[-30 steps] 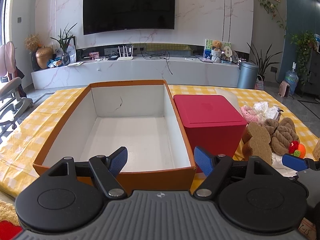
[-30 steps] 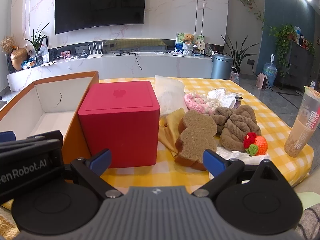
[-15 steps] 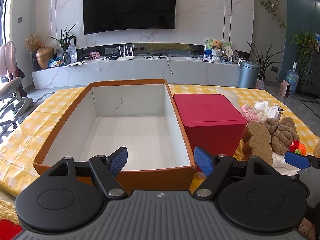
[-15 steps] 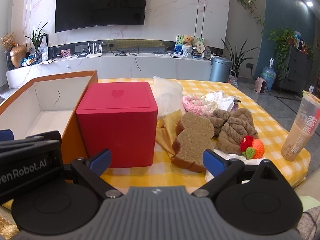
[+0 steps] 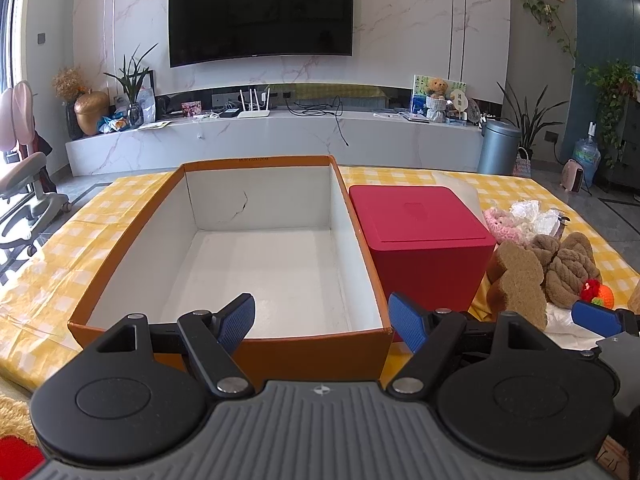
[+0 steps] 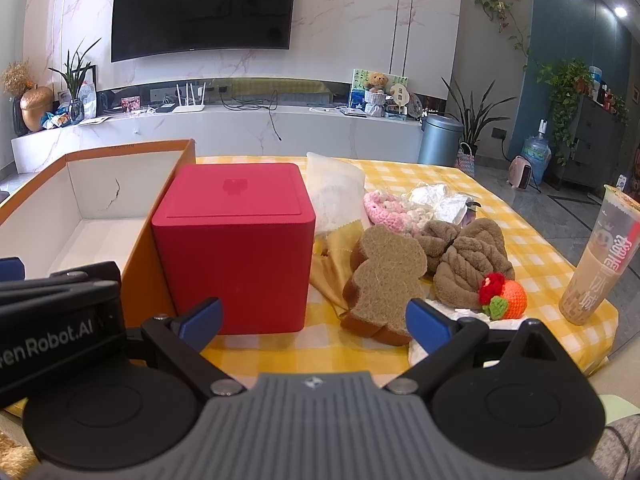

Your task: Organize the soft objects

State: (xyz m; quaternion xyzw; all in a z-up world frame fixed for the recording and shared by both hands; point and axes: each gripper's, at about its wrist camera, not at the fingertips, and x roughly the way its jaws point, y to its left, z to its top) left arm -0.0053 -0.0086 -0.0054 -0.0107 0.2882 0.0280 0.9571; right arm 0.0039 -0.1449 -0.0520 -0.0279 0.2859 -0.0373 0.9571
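Evidently nothing has been sorted yet: the orange box [image 5: 276, 240] stands bare inside on the yellow checked table [image 6: 400, 178], and the soft things lie heaped to the right of the red cube [image 6: 236, 240]. The left gripper [image 5: 322, 322] hangs over the box's near rim with its jaws spread wide and nothing between them. The right gripper [image 6: 314, 320] is likewise wide open and empty, short of the pile, roughly facing the bread-shaped plush [image 6: 386, 276] that leans nearest. Behind it sit the brown knotted plush [image 6: 468, 268], the small orange crochet fruit [image 6: 506, 296] and the pink knitted piece [image 6: 386, 208]. A drink cup [image 6: 600, 256] stands near the table's right edge. The step in hand looks like the first approach. Next, I judge, the right gripper should reach forward, close gently around the bread plush's edge, and carry it left past the cube into the box.
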